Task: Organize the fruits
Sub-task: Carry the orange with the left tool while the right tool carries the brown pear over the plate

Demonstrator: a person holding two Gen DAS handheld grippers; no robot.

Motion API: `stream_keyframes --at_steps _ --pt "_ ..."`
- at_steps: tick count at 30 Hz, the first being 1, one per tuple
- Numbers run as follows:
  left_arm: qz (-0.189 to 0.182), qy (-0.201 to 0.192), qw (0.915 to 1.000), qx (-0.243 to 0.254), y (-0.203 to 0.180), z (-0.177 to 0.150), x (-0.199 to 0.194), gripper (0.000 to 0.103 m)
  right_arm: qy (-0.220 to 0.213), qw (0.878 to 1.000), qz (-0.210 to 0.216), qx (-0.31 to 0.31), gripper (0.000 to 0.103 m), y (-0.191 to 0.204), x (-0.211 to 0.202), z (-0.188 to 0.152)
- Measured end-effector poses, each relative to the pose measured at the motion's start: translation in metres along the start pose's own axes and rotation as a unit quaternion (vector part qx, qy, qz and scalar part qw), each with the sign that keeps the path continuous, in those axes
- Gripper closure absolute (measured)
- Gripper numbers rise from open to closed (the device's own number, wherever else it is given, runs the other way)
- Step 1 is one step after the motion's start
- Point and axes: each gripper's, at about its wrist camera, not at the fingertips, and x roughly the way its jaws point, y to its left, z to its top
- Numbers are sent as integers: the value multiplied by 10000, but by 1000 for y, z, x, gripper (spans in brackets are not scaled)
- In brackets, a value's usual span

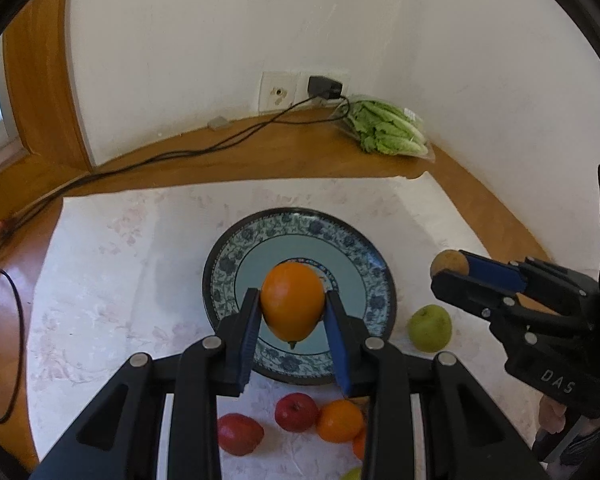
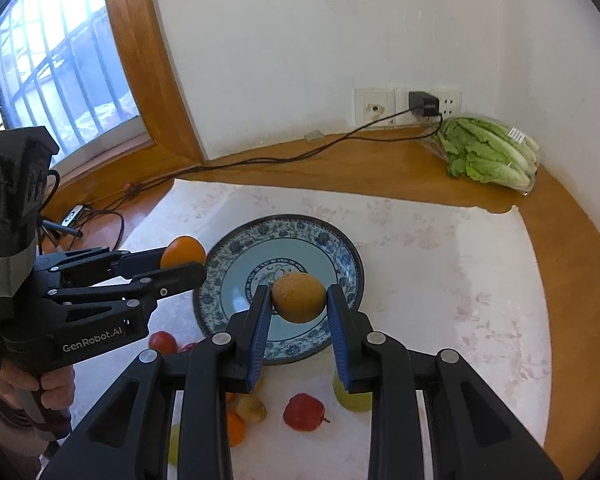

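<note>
Gripping an orange point(image 1: 292, 301) across its middle, left tool point(image 1: 292, 312) clamped on the rind, poised above the patterned plate point(image 1: 228, 276). Right tool point(image 2: 299, 300) likewise pinching a brownish round fruit point(image 2: 299, 297) over the same plate. Firm and fairly light, probably — but round and slick-skinned, so best held at the widest girth and set down low to stop rolling. More fruit loose on the bench point(image 2: 440, 264).

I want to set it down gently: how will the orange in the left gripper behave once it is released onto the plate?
The orange looks round and firm, so it will probably roll. The plate seems to dip toward its centre, which may catch it. The left gripper pinches only its sides, so the smooth peel could slip.
</note>
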Motion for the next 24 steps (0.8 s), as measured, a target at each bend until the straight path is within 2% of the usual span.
stream_keyframes --at_steps 11,24 --pt "26 211 9998 15 7 7 43 70 346 9993 68 122 74 -15 52 0" --pt "139 317 9994 62 10 8 69 70 479 9988 -15 10 74 -18 79 -2"
